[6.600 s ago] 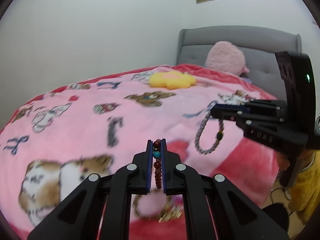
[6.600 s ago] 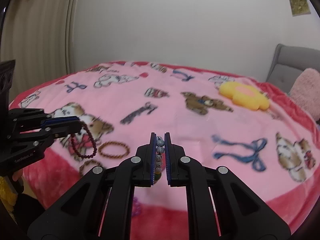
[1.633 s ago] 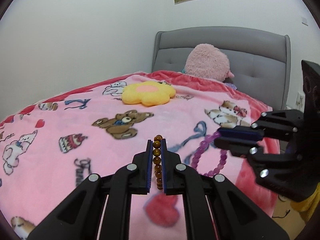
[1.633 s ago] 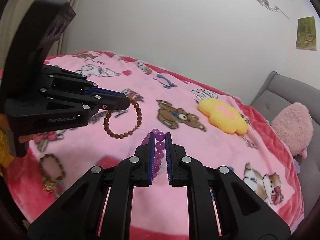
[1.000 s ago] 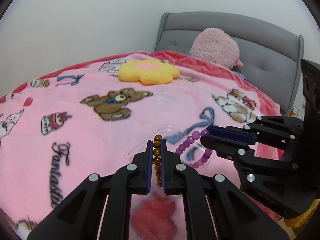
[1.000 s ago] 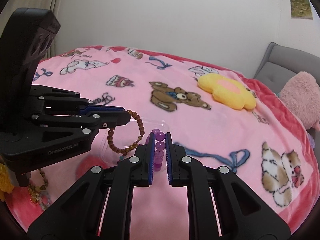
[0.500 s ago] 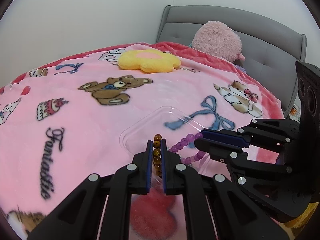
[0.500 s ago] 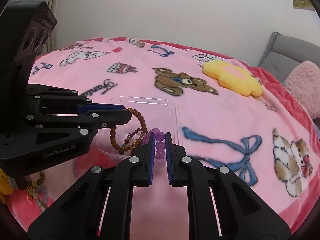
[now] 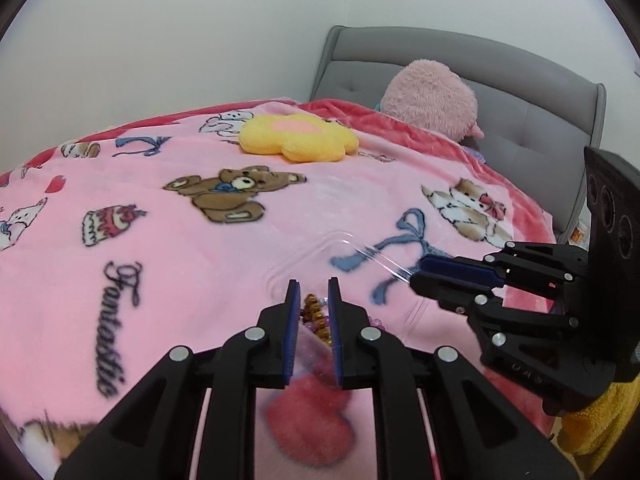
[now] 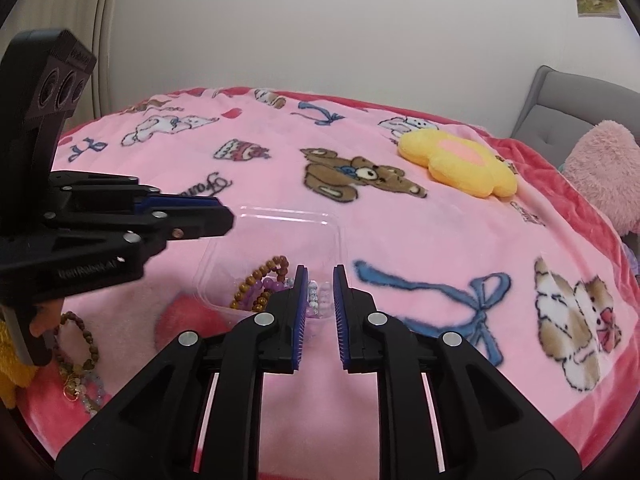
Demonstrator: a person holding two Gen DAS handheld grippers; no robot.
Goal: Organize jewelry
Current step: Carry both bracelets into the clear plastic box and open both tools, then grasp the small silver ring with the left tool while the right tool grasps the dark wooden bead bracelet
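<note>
A clear plastic tray lies on the pink blanket; it also shows in the left wrist view. A brown bead bracelet and a purple bead bracelet lie in it, with a pale bead bracelet beside them. The brown bracelet also shows between the left fingers. My left gripper is open and empty just above the tray. My right gripper is open and empty over the tray's near edge. Each gripper shows in the other's view, left and right.
More bracelets lie on the blanket at the near left edge. A yellow flower cushion and a pink plush sit farther back by the grey headboard. The bed edge drops off close to the grippers.
Both grippers have opened and let go. The brown and purple bracelets have dropped into the clear tray, and both grippers have lifted slightly.
</note>
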